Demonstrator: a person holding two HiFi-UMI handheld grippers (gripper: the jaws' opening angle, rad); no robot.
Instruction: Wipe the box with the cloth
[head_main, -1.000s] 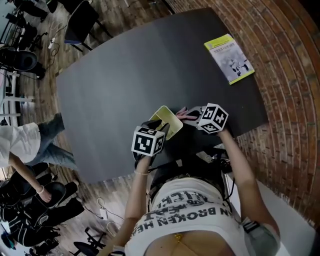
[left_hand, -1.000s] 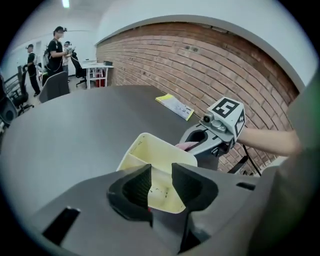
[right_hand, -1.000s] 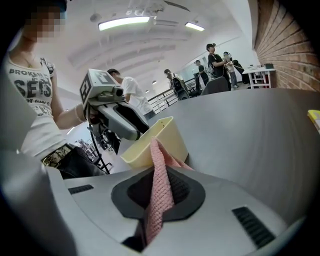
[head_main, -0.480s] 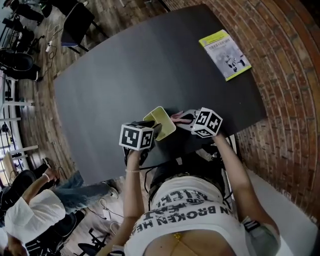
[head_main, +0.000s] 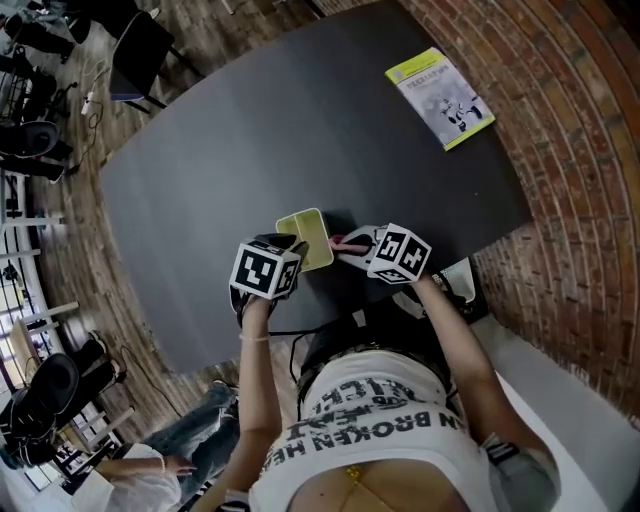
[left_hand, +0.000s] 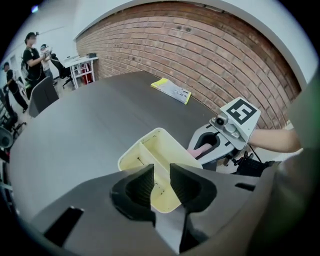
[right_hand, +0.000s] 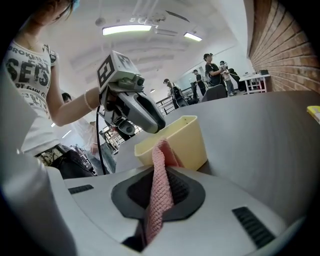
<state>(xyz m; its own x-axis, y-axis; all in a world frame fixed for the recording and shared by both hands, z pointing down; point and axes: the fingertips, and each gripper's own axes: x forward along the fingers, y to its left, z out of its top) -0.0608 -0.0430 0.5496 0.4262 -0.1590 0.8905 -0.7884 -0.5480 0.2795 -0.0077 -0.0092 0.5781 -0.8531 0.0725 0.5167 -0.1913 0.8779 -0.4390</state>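
While left tool (left_hand: 161, 172) jaws have just been closing on the box (left_hand: 150, 150) wall, box now sits squarer | right tool (right_hand: 162, 172) clenched on cloth (right_hand: 159, 200) beside it | we expect wiping next.

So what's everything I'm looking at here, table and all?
table: one, black, centre.
box: one, pale yellow, table's near edge.
cloth: one, pink, touching the box.
booklet: one, yellow-green, table's far right corner.
brick wall: one, red-brown, beside the table.
bystanders: several, across the room.
left gripper: one, grey, jaws just closing on the box's wall.
right gripper: one, grey, shut on the cloth.
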